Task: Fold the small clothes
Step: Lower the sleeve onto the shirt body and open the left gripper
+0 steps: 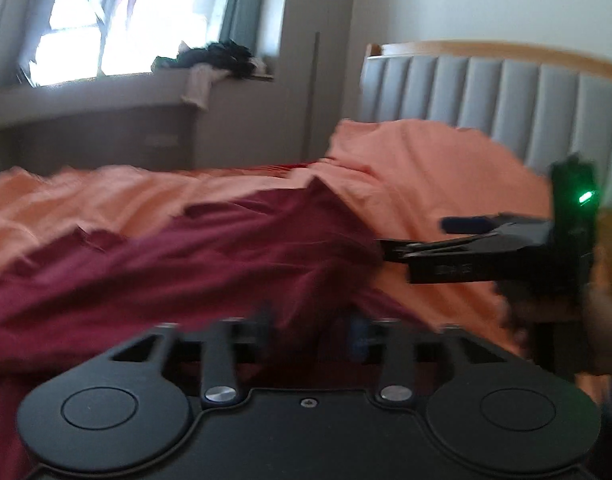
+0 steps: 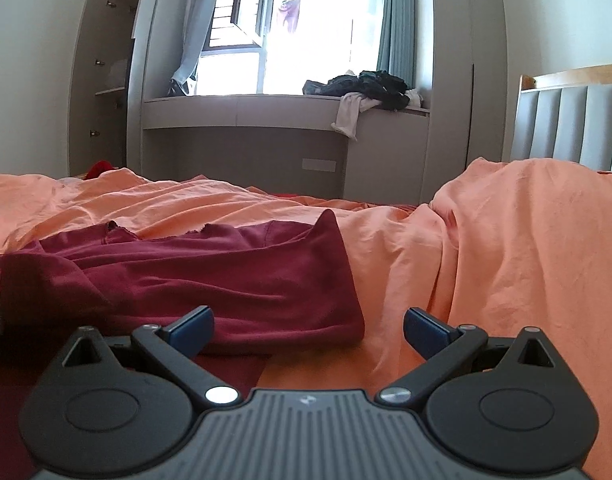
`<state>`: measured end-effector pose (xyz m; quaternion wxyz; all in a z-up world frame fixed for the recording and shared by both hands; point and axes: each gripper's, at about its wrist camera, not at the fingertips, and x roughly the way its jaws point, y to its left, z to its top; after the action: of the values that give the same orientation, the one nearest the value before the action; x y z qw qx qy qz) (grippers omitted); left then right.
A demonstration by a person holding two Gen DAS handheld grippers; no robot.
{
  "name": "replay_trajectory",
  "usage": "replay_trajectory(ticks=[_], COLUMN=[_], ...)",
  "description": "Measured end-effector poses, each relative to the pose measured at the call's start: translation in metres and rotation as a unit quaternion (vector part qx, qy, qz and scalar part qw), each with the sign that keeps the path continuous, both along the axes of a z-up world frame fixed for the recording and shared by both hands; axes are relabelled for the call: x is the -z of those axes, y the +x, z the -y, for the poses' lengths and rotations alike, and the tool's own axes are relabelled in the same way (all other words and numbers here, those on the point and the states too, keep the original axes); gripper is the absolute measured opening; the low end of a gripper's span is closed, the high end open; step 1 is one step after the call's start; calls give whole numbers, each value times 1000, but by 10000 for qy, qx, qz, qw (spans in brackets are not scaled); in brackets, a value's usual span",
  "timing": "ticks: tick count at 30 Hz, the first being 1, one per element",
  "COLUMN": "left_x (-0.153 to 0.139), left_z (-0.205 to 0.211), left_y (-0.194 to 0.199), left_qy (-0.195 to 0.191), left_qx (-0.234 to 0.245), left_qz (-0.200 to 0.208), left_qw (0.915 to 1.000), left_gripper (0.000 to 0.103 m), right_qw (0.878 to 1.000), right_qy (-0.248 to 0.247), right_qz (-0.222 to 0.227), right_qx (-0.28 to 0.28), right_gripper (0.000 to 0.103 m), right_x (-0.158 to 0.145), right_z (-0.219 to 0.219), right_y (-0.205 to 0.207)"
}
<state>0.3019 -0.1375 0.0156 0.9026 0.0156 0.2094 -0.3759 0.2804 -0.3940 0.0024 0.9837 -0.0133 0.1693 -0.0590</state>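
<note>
A maroon garment (image 2: 226,276) lies crumpled on the orange bedsheet (image 2: 505,248). Its near right corner is folded into a thick edge. My right gripper (image 2: 307,330) stands open just in front of that corner, and its blue pads (image 2: 192,328) are wide apart and grip nothing. The left wrist view is blurred. In it the maroon garment (image 1: 210,264) fills the middle. My left gripper (image 1: 309,326) hangs low over it with its fingers apart and cloth showing between them. The right gripper (image 1: 417,240) comes in side-on from the right, held by a hand (image 1: 597,308).
A grey padded headboard (image 1: 485,92) with a wooden rim stands at the right end of the bed. Beyond the bed, a window ledge carries a pile of dark clothes (image 2: 369,84). A tall cupboard (image 2: 102,80) stands at the far left. Something red (image 2: 100,168) lies past the bed's far edge.
</note>
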Motion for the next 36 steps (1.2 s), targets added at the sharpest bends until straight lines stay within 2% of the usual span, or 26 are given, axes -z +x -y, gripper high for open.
replay_trajectory(ticks=[2,5,7,9,11,13,16,18,22,24,26,28,29,30,32,34,36], left_x=[-3,-9,-20,-31,-37,-36,-29,-21,-2,6,14,19,22,24,27,25,16], left_z=[-15,-43,-64,-85,-105,-130,-168,-193,-221,-227,-225,-222,-221,-219,-219,-222,-222], left_y=[2,5,8,18,31,49,84,106,135,141,147,152,154,157,158,154,148], left_qy=[-278,-571,-597,-423,-305,-296,-398,-588,-1024,-1153,-1105,-1024,-986,-905,-851,-1060,-1088], left_qx=[34,-99,-471,-1087,-1708,-2344,-2964,-3175,-3313,-3308,-3278,-3201,-3172,-3178,-3318,-3474,-3678], left_qz=[-157,-351,-299,-110,1,76,-211,-577,-1177,-1387,-1560,-1714,-1778,-1869,-1844,-1674,-1307], left_qw=[9995,9977,9967,9931,9848,9717,9540,9447,9306,9263,9252,9261,9263,9251,9212,9166,9142], left_gripper=[75,81,86,90,93,96,95,88,83,81,77,68,56,36,14,10,8], right_qw=[10000,10000,10000,9998,9996,9992,9978,9970,9961,9959,9954,9946,9942,9940,9935,9929,9923], right_qy=[-6,25,88,160,205,249,328,315,105,20,-41,-75,-83,-87,-127,-184,-260], right_qz=[9,22,34,51,60,102,201,222,204,232,303,341,363,372,359,367,361], right_qx=[-9,2,-16,-74,-175,-307,-537,-669,-854,-879,-913,-975,-1006,-1028,-1076,-1116,-1157], right_gripper=[103,103,103,103,103,103,103,103,103,103,103,103,103,103,103,103,103], right_x=[-1,-1,-2,-2,-1,0,2,3,7,10,13,14,15,16,18,19,20], right_z=[-1,-1,-1,-2,-4,-9,-16,-23,-38,-43,-47,-51,-53,-54,-57,-60,-62], right_y=[-1,-1,-2,-4,-5,-6,-8,-9,-8,-8,-9,-9,-9,-10,-10,-10,-10])
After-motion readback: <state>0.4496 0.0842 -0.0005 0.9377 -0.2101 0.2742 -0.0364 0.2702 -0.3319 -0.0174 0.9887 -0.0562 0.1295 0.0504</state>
